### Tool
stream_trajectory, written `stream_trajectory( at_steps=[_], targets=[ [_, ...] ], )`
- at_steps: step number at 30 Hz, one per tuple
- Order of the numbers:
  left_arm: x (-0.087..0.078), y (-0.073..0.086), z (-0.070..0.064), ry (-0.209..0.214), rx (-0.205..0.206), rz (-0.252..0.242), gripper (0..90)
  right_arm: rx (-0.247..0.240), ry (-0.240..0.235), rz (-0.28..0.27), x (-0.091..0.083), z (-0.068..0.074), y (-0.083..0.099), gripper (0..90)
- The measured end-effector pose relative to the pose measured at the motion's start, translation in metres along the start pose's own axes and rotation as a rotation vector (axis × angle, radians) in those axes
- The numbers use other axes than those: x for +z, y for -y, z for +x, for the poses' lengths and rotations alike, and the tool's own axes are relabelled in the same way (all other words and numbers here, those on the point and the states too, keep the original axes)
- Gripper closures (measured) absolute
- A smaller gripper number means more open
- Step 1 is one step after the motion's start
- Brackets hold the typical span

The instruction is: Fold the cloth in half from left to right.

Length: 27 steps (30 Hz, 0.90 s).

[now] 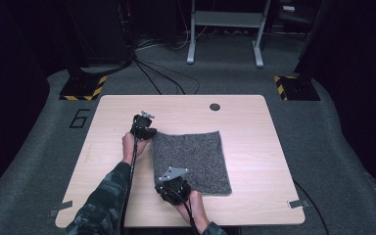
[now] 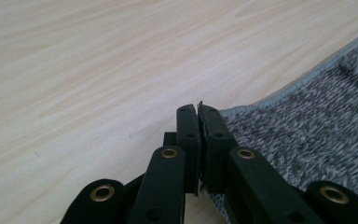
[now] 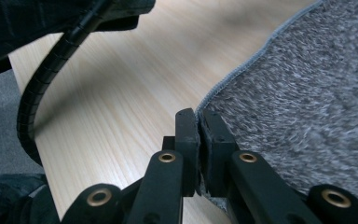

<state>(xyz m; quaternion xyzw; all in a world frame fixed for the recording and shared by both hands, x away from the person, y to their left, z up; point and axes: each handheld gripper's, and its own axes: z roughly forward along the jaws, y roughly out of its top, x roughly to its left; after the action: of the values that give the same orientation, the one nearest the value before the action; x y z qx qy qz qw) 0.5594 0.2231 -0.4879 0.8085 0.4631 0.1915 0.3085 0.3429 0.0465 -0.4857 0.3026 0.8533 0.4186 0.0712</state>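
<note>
A grey speckled mat (image 1: 193, 159) lies flat on the wooden table (image 1: 259, 127), right of centre. My left gripper (image 1: 144, 131) is at the mat's far left corner; in the left gripper view its jaws (image 2: 198, 109) are pressed together with the mat's (image 2: 317, 121) hemmed edge pinched low between them. My right gripper (image 1: 170, 185) is at the mat's near left corner. In the right gripper view it (image 3: 198, 114) is likewise shut, and the mat's (image 3: 307, 102) edge runs into the jaws.
A dark round grommet (image 1: 215, 106) sits near the table's far edge. The left gripper's ribbed cable (image 3: 42, 93) arcs close by in the right gripper view. Floor cables and a metal frame (image 1: 225, 29) lie beyond the table.
</note>
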Motion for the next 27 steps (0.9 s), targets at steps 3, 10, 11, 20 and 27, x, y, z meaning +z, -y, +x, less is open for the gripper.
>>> stream_trajectory(
  at_steps=[3, 10, 11, 20, 27],
  targets=[
    [-0.006, -0.007, 0.0, -0.015, 0.02, 0.001, 87.5, -0.002, -0.002, -0.011, -0.003, 0.001, -0.004, 86.8],
    [-0.02, -0.025, 0.0, -0.028, 0.054, -0.004, 87.6, -0.043, -0.01, -0.049, -0.007, 0.011, -0.022, 86.9],
    [-0.022, -0.026, 0.0, -0.031, 0.057, -0.003, 87.6, -0.048, -0.01, -0.054, -0.008, 0.012, -0.024, 86.9],
    [-0.046, -0.042, 0.01, -0.056, 0.069, -0.003, 87.6, -0.082, -0.025, -0.116, -0.017, 0.022, -0.048, 87.0],
    [-0.06, -0.055, 0.01, -0.072, 0.089, -0.017, 87.6, -0.084, -0.028, -0.16, -0.024, 0.023, -0.057, 87.3]
  ],
)
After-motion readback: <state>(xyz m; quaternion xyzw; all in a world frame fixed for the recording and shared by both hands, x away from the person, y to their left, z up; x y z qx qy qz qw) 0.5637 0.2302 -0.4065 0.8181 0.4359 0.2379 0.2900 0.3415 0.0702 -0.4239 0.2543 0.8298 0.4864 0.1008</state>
